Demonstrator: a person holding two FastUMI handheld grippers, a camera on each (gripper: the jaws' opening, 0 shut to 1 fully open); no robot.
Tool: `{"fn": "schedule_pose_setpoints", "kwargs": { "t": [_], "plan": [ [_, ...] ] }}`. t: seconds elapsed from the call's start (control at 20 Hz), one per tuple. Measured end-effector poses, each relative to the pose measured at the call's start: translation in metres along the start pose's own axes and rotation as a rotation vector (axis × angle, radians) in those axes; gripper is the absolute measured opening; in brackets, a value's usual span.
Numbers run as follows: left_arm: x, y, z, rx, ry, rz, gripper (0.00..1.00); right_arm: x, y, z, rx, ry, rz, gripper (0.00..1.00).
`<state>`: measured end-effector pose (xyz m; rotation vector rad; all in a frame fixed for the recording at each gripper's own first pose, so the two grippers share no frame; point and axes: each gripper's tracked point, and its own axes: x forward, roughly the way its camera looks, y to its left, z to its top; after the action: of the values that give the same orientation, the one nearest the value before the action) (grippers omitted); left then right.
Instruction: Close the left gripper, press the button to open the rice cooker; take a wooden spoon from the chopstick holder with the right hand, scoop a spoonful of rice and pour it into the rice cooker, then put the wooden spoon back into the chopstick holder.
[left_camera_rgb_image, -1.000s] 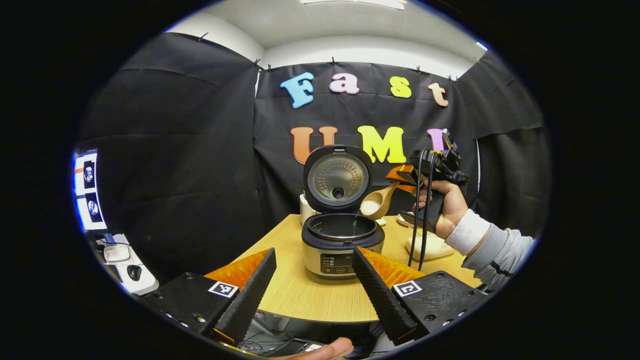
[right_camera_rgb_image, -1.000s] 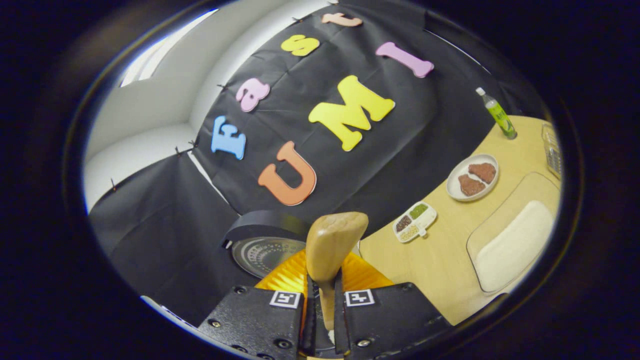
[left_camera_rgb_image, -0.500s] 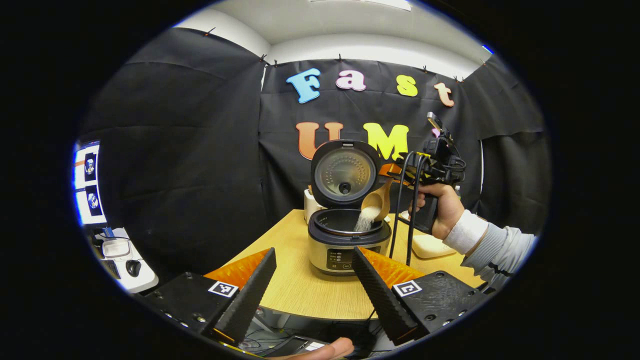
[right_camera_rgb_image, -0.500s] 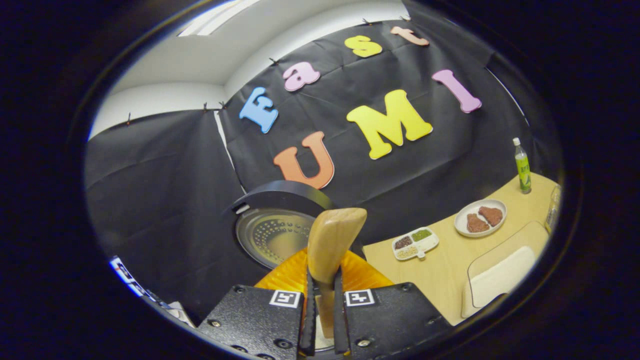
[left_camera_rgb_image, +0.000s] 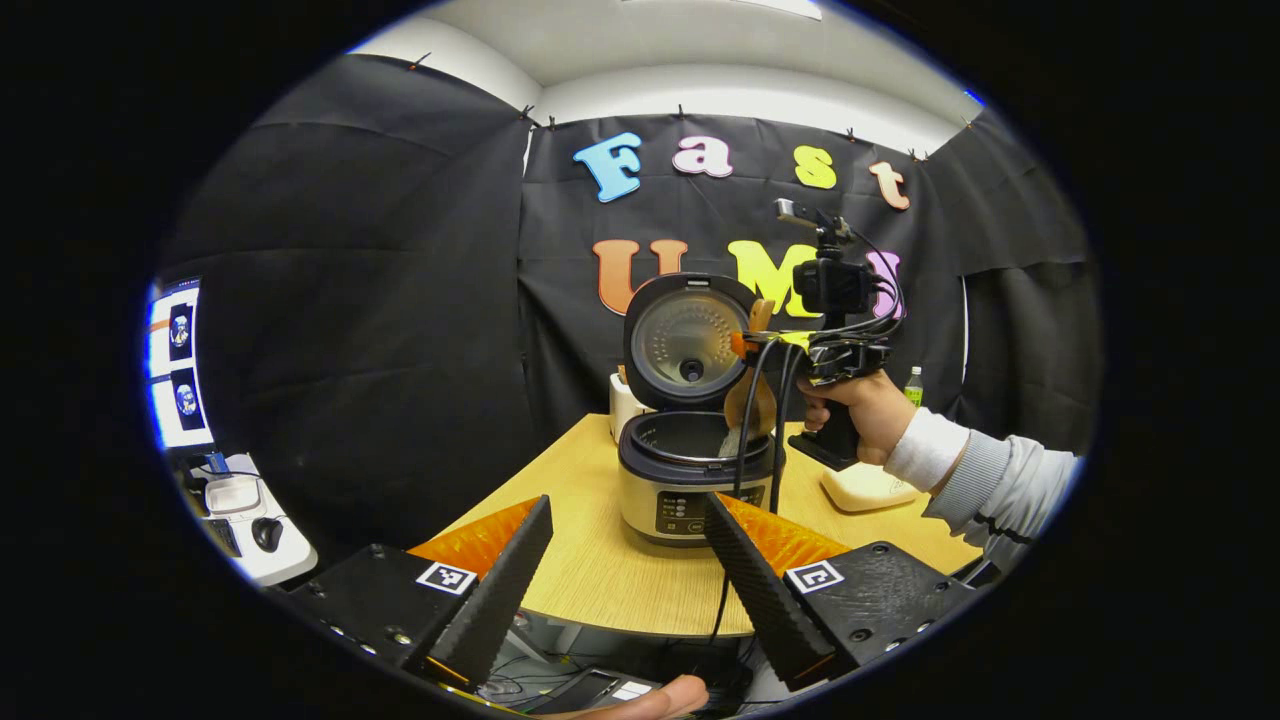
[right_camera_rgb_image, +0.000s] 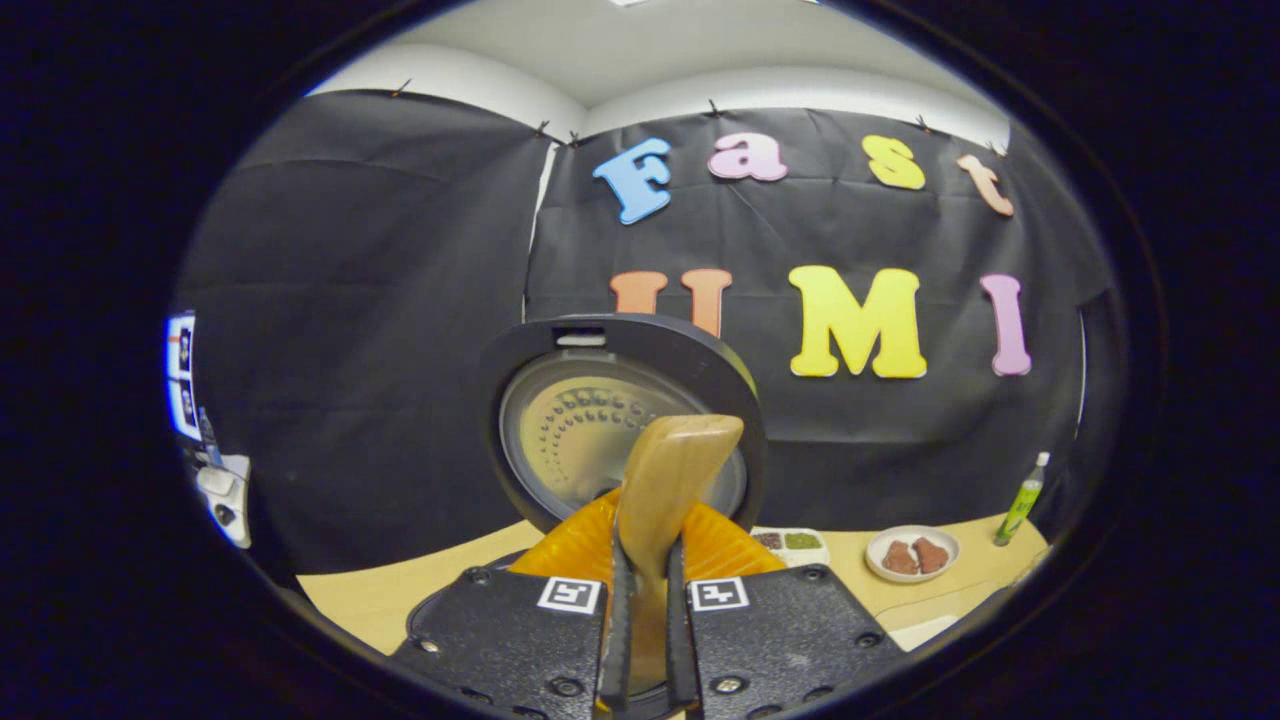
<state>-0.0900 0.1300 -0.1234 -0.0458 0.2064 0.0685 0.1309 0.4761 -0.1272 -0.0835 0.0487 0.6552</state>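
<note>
The right gripper (right_camera_rgb_image: 641, 640) clamps the smooth wooden spoon (right_camera_rgb_image: 668, 480) over the round, open silver-and-black rice cooker (left_camera_rgb_image: 693, 470), which stands mid-table on the light wood-grain table (left_camera_rgb_image: 610, 580). The left gripper (left_camera_rgb_image: 625, 590), ridged fingers spread wide, holds nothing.

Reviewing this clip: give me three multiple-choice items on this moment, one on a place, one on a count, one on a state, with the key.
1. Where is the wooden spoon?
A. In the chopstick holder
B. Held over the rice cooker
C. Lying on the table

2. How many pieces of meat lie on the round plate?
A. Two
B. Four
C. None

3. How does the cooker lid stand?
A. Shut
B. Taken off
C. Raised open

Key: 1 B, the right gripper has its jaws clamped on the handle above the pot. 2 A, two brown pieces show. 3 C, the lid's inner face points forward.
</note>
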Motion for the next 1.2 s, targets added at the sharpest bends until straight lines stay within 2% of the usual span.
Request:
{"fn": "schedule_pose_setpoints", "kwargs": {
  "t": [0.15, 0.35, 0.4, 0.5, 0.8, 1.2],
  "plan": [
    [-0.004, 0.0, -0.002, 0.003, -0.002, 0.001, 0.97, -0.007, 0.012, 0.006, -0.099, -0.029, 0.01, 0.19],
    [-0.003, -0.001, -0.001, -0.002, -0.001, -0.001, 0.97, -0.018, 0.017, 0.022, -0.254, -0.098, -0.029, 0.19],
    [-0.002, -0.002, -0.002, -0.002, 0.0, -0.002, 0.97, -0.019, 0.02, 0.024, -0.292, -0.109, -0.024, 0.17],
    [-0.003, -0.003, -0.005, -0.006, 0.011, 0.003, 0.97, -0.018, 0.023, 0.024, -0.337, -0.12, -0.023, 0.19],
    [-0.002, -0.015, 0.001, -0.009, 0.015, -0.002, 0.97, -0.036, -0.008, 0.028, -0.306, -0.138, -0.084, 0.19],
    [0.002, -0.041, 0.013, -0.008, -0.006, -0.024, 0.97, -0.064, -0.121, 0.018, -0.18, -0.107, -0.239, 0.19]
  ]
}}
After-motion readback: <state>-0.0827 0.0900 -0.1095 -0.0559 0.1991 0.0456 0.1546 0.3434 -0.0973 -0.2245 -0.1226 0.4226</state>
